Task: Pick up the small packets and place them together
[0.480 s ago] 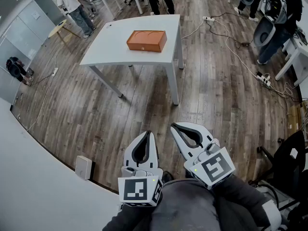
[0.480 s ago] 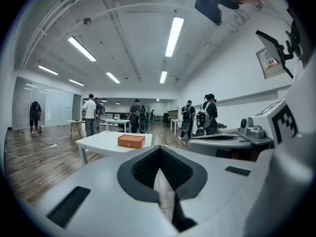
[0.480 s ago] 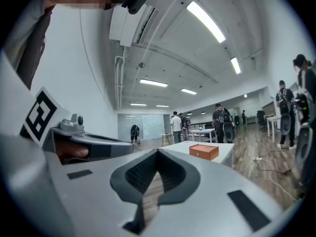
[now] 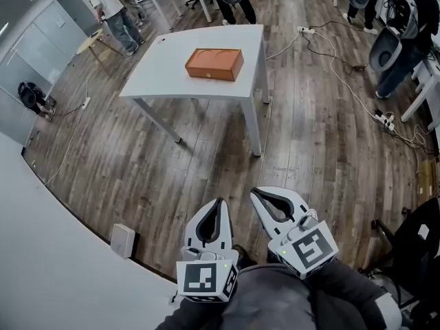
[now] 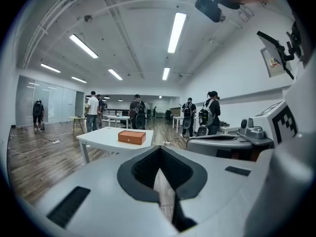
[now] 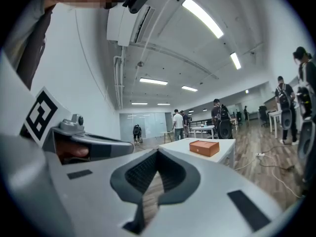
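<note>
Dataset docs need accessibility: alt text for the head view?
The left gripper and right gripper, both shut and empty, are held side by side at the bottom of the frame, pointing across a wood floor toward a white table bearing an orange box. People stand in the background.

A flat, rectangular orange box [image 4: 214, 64] with two round shapes marked on its top face lies slightly skewed on a white worktop [image 4: 165, 78], nearer its right edge.
</note>
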The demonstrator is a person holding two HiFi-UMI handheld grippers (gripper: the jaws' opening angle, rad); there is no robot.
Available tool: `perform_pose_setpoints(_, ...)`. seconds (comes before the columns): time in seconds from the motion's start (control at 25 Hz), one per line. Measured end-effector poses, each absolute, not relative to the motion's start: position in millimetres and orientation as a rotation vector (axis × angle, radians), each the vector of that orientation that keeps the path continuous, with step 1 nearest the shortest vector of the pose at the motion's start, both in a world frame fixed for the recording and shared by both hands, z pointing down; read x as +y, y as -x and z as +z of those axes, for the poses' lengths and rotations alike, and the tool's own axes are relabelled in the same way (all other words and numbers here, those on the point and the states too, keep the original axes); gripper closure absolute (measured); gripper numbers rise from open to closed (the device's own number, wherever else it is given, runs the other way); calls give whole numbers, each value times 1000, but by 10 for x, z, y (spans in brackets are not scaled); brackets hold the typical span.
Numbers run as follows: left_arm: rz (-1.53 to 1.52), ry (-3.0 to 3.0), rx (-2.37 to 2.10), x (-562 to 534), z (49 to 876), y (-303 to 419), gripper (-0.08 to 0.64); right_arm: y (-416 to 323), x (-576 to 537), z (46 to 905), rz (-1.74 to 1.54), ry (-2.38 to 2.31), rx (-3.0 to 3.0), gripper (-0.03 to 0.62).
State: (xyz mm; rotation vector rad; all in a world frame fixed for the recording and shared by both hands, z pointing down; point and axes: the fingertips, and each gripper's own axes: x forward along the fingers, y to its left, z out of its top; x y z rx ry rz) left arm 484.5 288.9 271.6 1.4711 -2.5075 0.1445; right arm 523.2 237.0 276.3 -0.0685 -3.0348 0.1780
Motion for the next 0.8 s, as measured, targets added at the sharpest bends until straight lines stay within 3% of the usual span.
perform_pose_setpoints(0.36,129,-1419,-2461,2872,3017,-4193,563,-4672,2358,3049,184,100,-2971,588)
perform_pose_setpoints(0.8,87,-1426,-2427,2750,3067,-2673,563,-3164,2251,3074,195,82,-2934,588)
